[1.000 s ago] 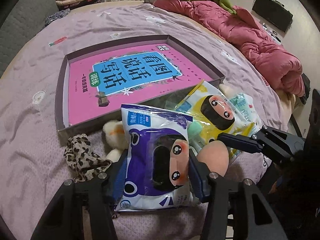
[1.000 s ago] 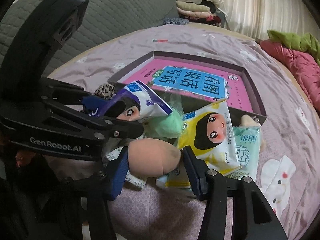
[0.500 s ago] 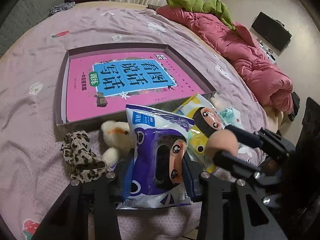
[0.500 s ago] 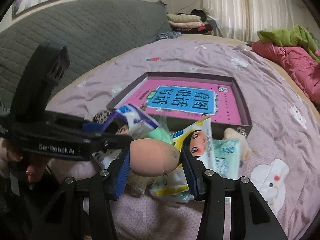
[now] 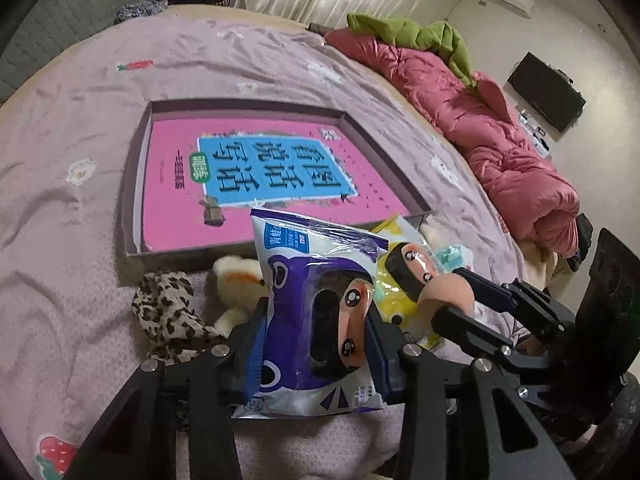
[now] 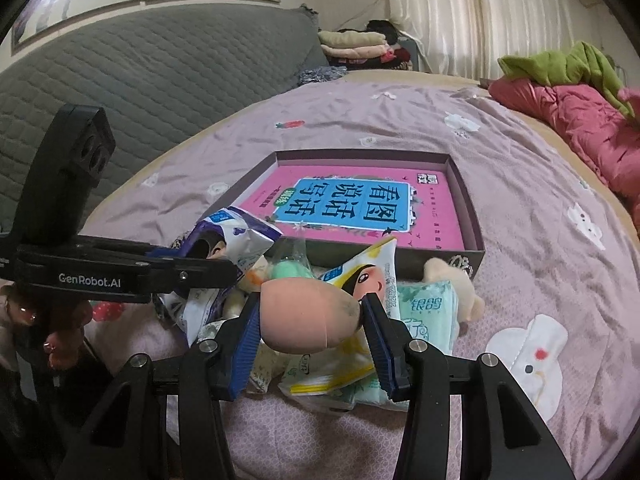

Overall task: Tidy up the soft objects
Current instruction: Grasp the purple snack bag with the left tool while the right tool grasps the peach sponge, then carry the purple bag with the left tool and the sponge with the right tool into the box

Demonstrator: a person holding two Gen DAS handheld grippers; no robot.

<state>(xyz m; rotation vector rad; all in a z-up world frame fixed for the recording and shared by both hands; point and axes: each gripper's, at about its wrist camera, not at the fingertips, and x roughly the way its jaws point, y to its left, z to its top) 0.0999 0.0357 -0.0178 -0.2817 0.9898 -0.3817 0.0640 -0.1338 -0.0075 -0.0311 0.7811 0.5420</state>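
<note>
Together above the bed (image 5: pixel 72 128), the left gripper (image 5: pixel 316 344) has its jaws clamped on a purple-and-white packet (image 5: pixel 316 312), while the right gripper (image 6: pixel 310 332) pinches a peach sponge (image 6: pixel 308 316), both just short of the box (image 6: pixel 472 216).

A shallow box (image 5: pixel 134 184) lies on the bedsheet (image 5: pixel 60 128) with a book (image 5: pixel 256 176) inside — before its near wall, a leopard-print cloth (image 5: pixel 168 312), plush toy (image 5: pixel 236 276) and tissue packets (image 6: pixel 428 312) cluster together.

I was working in a home bedroom: a bed (image 5: pixel 80 128) with mauve sheet, a pink quilt (image 5: pixel 500 148), a padded headboard (image 6: pixel 160 72), curtains (image 6: pixel 460 12).
</note>
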